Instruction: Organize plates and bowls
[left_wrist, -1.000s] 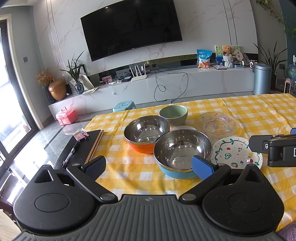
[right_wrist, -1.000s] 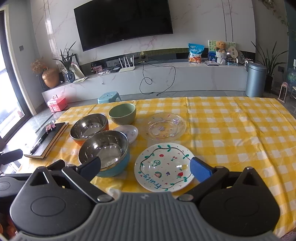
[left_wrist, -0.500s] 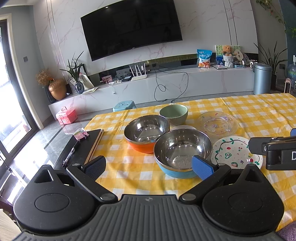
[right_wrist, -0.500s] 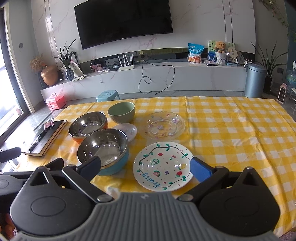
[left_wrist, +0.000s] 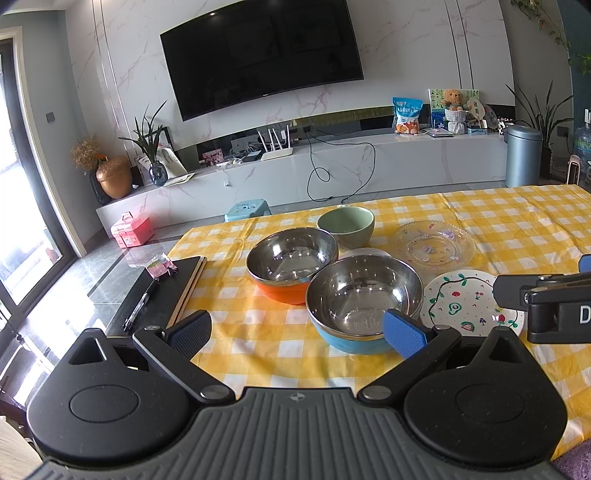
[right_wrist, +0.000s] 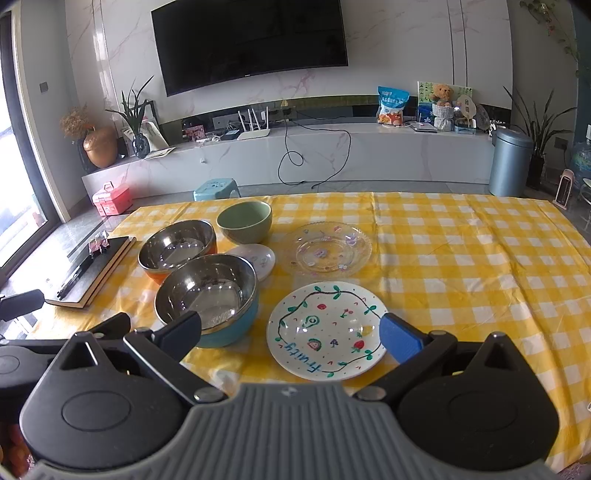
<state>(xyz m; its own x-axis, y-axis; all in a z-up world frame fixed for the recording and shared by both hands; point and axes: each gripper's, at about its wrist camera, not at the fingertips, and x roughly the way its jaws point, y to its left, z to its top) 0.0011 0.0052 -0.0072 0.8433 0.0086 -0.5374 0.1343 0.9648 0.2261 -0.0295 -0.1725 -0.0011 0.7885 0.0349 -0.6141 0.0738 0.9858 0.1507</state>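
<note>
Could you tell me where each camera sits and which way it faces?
Left wrist: on the left tool, open, looking forward over the table toward the TV; centred on the blue bowl; the right tool pokes in at the right edge.
Right wrist: on the right tool, open, facing the same way; centred on the painted plate; the left tool shows at the left edge.
Shared: both bowls, the green bowl, the glass plate, the TV.

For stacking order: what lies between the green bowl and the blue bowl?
A small white plate, partly hidden behind the blue bowl, in front of the green bowl; right wrist view.
</note>
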